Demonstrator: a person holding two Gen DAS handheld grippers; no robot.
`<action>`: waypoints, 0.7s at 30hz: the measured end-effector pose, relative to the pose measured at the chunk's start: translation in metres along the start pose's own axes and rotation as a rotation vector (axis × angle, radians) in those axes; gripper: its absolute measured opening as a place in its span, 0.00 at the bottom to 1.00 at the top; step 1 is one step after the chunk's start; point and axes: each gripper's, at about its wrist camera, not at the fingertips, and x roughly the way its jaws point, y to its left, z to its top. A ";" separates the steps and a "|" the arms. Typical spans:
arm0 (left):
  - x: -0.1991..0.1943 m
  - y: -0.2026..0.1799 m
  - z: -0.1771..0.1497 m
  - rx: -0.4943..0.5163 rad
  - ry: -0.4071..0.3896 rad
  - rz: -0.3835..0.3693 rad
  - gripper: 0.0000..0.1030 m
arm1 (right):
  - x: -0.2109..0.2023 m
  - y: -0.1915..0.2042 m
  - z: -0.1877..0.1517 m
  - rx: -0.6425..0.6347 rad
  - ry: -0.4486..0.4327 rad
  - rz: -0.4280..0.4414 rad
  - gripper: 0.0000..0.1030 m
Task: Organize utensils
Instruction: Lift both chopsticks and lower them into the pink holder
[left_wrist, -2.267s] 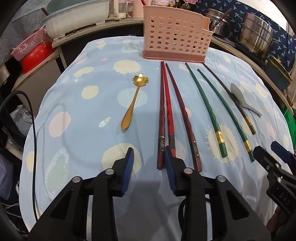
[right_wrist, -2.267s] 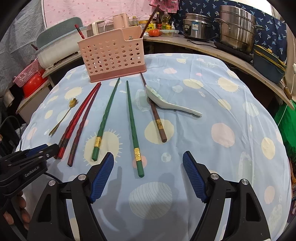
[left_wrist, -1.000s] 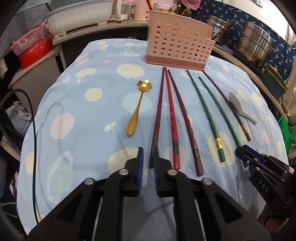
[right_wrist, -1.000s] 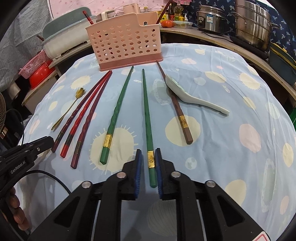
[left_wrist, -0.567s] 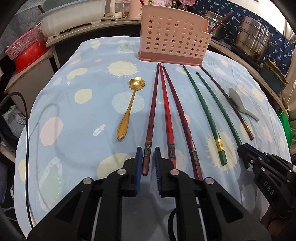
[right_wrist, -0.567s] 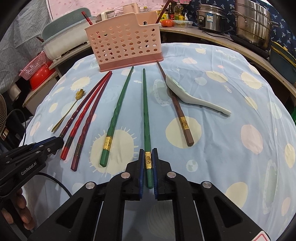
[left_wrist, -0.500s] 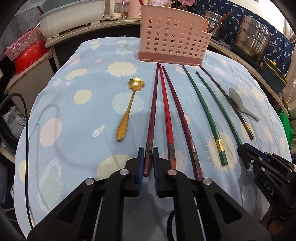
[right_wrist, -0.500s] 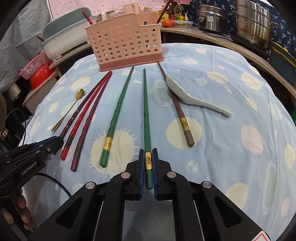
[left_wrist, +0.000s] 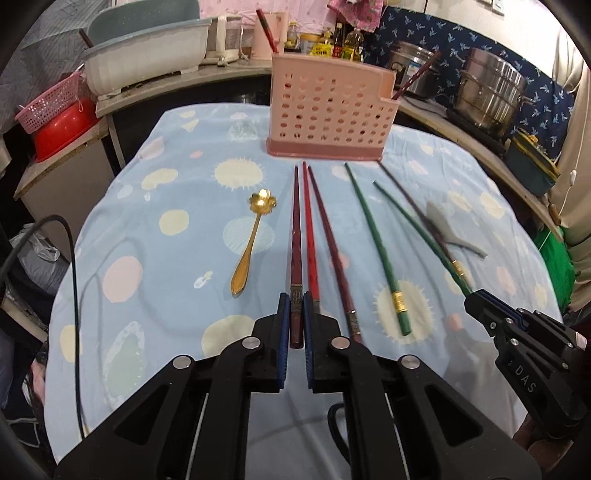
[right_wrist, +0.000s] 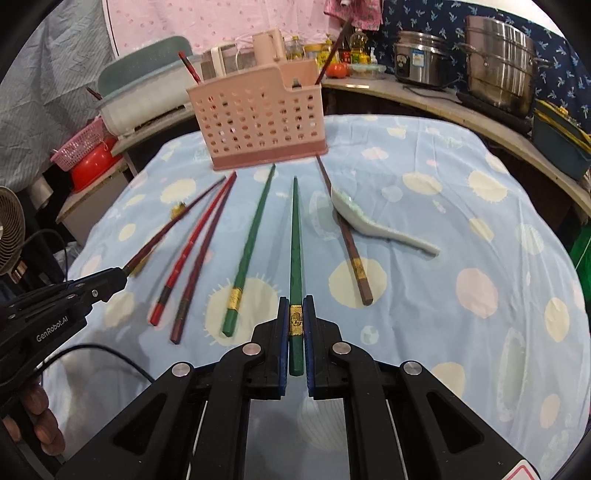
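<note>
Green lacquer sits clamped between my right gripper's (right_wrist: 295, 332) fingers — they are clenched on the gold-banded butt end of one green chopstick (right_wrist: 295, 251), whose tip now hangs clear of the blue spotted cloth on the tabletop (right_wrist: 461, 206). On the other side, my left gripper (left_wrist: 293, 325) is grasping the leftmost dark red chopstick (left_wrist: 295, 236) near its decorated band. Its fingers have just been closing, with that stick between them, and the pads now press on it.

Compared with a couple of seconds back, when both pairs of fingers stood wide apart above the butt ends, each hand now carries one stick. Both sticks have come up at the near end since the half-second-old views: seen from the right camera, the dark red one slants up off the cloth toward the left gripper, apart from its two red neighbours (right_wrist: 192, 251). The other green chopstick (right_wrist: 247, 251), the brown chopstick (right_wrist: 345, 236), the pale soup spoon (right_wrist: 373, 225) lying across it and the gold spoon (left_wrist: 255, 236) lie where they did.

I judge the pick-up done for this pair — next comes carrying them to the pink perforated holder (left_wrist: 328, 107) at the far edge. Each stick is held only at one end, so it could swing or pivot in the pads on the way.
</note>
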 end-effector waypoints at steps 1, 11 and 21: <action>-0.005 -0.001 0.002 -0.001 -0.008 -0.004 0.06 | -0.006 0.000 0.002 0.003 -0.012 0.006 0.07; -0.056 -0.008 0.034 -0.007 -0.115 -0.035 0.07 | -0.058 0.009 0.035 0.008 -0.121 0.046 0.07; -0.091 -0.011 0.086 0.005 -0.240 -0.042 0.07 | -0.087 0.009 0.084 0.017 -0.235 0.058 0.07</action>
